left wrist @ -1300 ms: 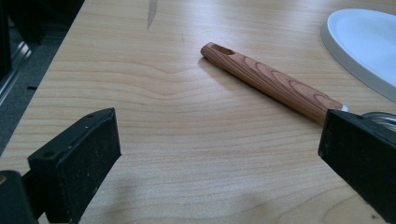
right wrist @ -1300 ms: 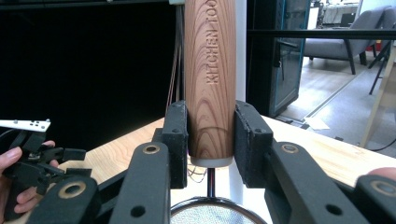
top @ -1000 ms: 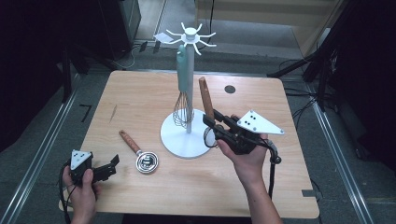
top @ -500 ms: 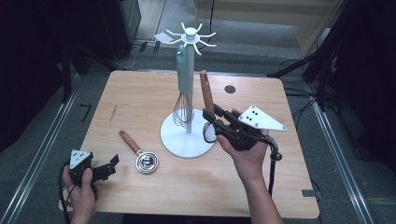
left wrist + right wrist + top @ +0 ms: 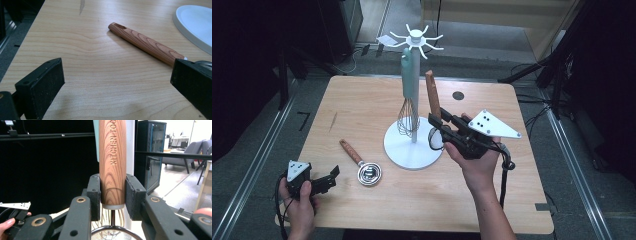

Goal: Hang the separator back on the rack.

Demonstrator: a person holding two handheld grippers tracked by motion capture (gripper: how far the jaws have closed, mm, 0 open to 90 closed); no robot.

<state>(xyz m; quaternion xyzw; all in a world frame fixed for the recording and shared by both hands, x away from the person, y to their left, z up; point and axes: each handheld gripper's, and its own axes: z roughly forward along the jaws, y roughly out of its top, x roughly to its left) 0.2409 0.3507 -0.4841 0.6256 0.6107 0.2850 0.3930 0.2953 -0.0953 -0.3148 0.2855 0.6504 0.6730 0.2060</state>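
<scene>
On the wooden counter (image 5: 362, 105) a white rack (image 5: 414, 90) stands. A wood-handled strainer (image 5: 112, 157) is clamped upright in the right tongs (image 5: 438, 131), just beside the post. It should be raised steadily and its handle hole guided onto a hook. The left tongs (image 5: 326, 181) rest open.

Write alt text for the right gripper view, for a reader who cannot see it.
The right gripper clamps the lower end of an upright wooden handle stamped "KITCHEN TOO", its two black jaws pressing on either side. Behind the handle rises the white pole of a utensil stand; below it shows the wire rim of a strainer.
</scene>
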